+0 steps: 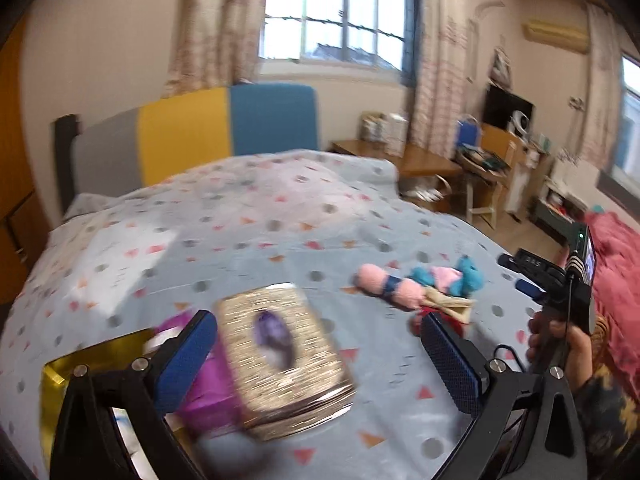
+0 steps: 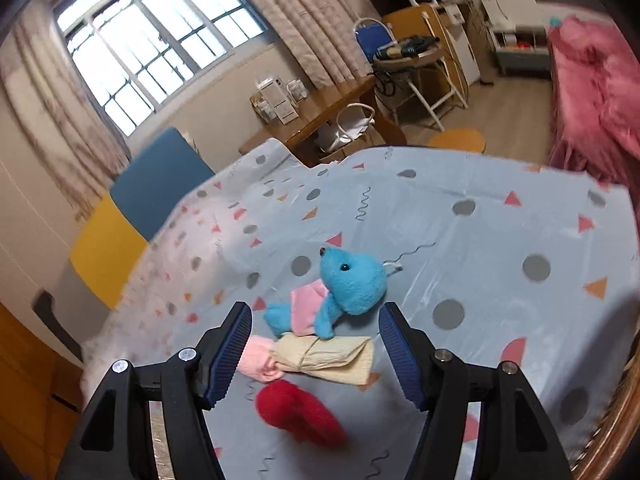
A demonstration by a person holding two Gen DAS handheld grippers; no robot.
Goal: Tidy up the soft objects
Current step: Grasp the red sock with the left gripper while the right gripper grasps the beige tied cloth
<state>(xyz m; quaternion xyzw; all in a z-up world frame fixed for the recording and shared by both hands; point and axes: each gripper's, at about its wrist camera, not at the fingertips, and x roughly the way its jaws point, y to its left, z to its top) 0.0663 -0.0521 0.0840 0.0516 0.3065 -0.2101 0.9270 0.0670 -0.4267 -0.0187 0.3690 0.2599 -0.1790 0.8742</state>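
Observation:
In the right wrist view a blue plush toy [image 2: 348, 286] with a pink scarf lies on the bed sheet [image 2: 480, 240], beside a rolled beige cloth [image 2: 324, 356], a pink soft roll [image 2: 258, 358] and a red plush piece [image 2: 298, 414]. My right gripper [image 2: 316, 356] is open just above this pile, fingers either side. In the left wrist view my left gripper [image 1: 320, 360] is open over a silver glittery box [image 1: 280, 356] and a purple soft item [image 1: 208, 392] by a gold box [image 1: 72, 364]. The toy pile [image 1: 420, 284] and the right gripper [image 1: 560, 280] show further right.
A wicker basket rim [image 2: 616, 420] shows at the right edge. A pink blanket [image 2: 592, 80] lies on another bed. The headboard [image 1: 192, 132], a wooden desk [image 1: 400, 160], chairs and shelves stand beyond the bed.

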